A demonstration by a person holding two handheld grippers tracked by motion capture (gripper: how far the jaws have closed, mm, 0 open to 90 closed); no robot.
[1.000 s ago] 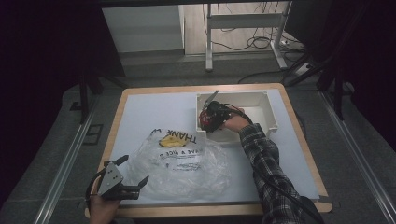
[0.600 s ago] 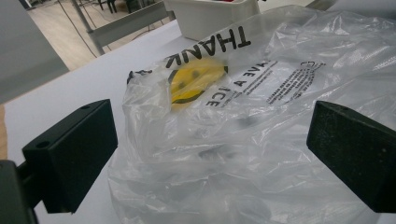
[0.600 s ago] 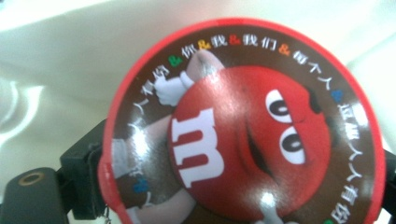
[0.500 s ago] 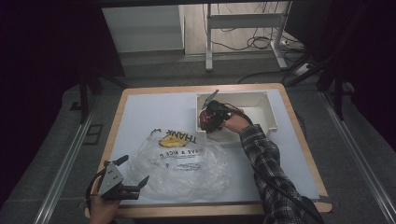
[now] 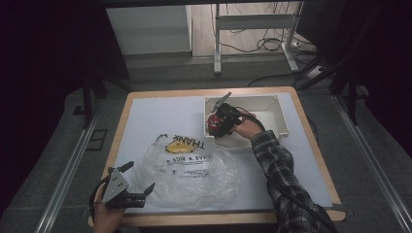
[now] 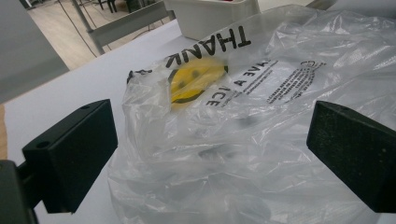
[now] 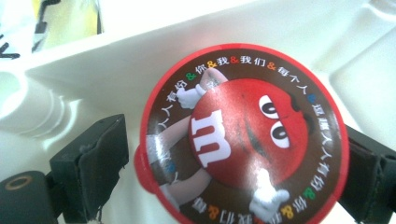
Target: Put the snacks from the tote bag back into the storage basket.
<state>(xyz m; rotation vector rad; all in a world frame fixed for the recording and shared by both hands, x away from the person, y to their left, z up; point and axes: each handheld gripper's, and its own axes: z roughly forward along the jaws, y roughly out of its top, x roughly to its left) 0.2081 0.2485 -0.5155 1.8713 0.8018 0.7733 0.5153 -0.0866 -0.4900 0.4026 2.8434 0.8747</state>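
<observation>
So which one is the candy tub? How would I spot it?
Find the white bin at the table's far right. At its left end, between the right gripper's jaws, sits a round tub. Its lid is red-rimmed and brown with a red candy character and a white "m", unlike the clear bag nearby.

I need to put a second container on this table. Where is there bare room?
Bare patches: the far left of the table, between its far edge and the plastic bag; and the near right corner, right of the sleeve. Crowded: the white bin, where the right tongs sit with the candy tub.
</observation>
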